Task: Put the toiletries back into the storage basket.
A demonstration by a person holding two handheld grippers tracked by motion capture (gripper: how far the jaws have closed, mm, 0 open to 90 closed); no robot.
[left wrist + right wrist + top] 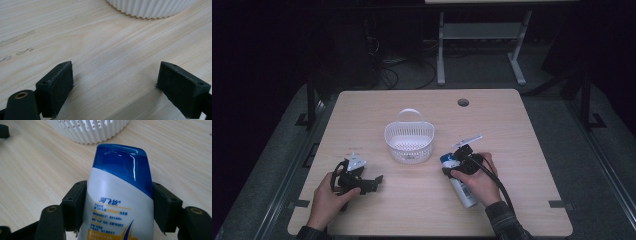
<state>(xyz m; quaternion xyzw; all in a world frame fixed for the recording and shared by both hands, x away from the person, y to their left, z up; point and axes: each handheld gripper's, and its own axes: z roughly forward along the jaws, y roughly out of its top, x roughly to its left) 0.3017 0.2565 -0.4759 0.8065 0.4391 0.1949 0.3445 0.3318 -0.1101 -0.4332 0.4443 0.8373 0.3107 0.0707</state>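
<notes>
Right tongs [119, 207] clamped on shampoo bottle [120, 195], left tongs [115, 82] open, empty

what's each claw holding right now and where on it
Right claw grips the shampoo bottle across its white body, just below the blue cap. Left claw is open, holding nothing.
</notes>
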